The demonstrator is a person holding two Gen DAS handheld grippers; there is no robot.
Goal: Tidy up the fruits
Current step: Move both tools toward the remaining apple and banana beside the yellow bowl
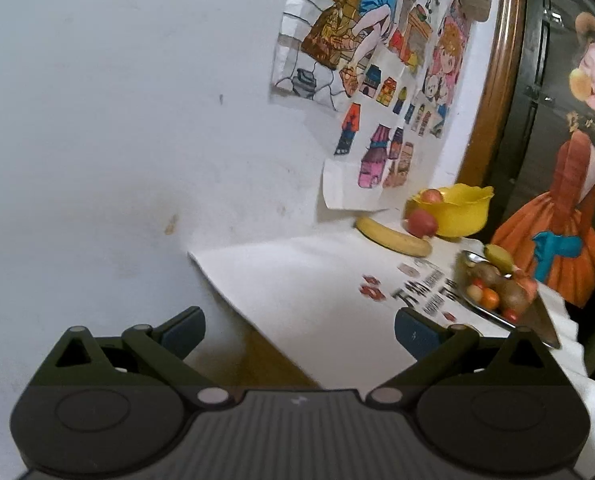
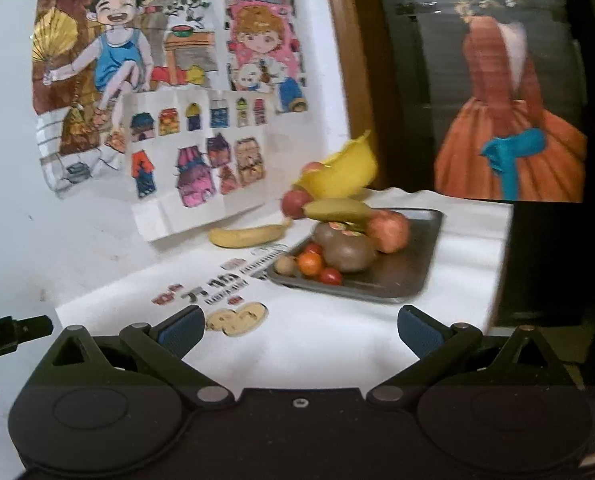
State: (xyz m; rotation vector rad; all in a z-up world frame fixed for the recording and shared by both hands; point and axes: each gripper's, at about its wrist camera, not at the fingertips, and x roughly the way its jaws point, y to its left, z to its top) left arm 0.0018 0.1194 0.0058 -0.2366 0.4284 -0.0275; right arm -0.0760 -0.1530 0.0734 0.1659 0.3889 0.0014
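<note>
Tray [image 2: 413, 248]: grey metal, smooth, dull sheen. 
Bowl [image 1: 463, 210]: yellow plastic, glossy, wavy rim. 
Table cover [image 2: 337, 340]: white, thin, matt, printed; looks like paper or plastic sheet, which cannot be told. 
Banana [image 2: 245, 236]: smooth yellow skin, matt. 
Brown fruits [image 2: 347, 254]: matt, slightly rough skin. 
Small tomatoes [image 2: 329, 277]: glossy, smooth. 
Drawings [image 2: 193, 160] on wall: creased paper, matt, coloured in. 
Wall [image 1: 97, 120]: white paint, matt, stained. 
Frame [image 1: 501, 64]: brown wood, glossy varnish. 
Right gripper [image 2: 299, 330] pads: blue, ribbed, matt; body black plastic.
</note>
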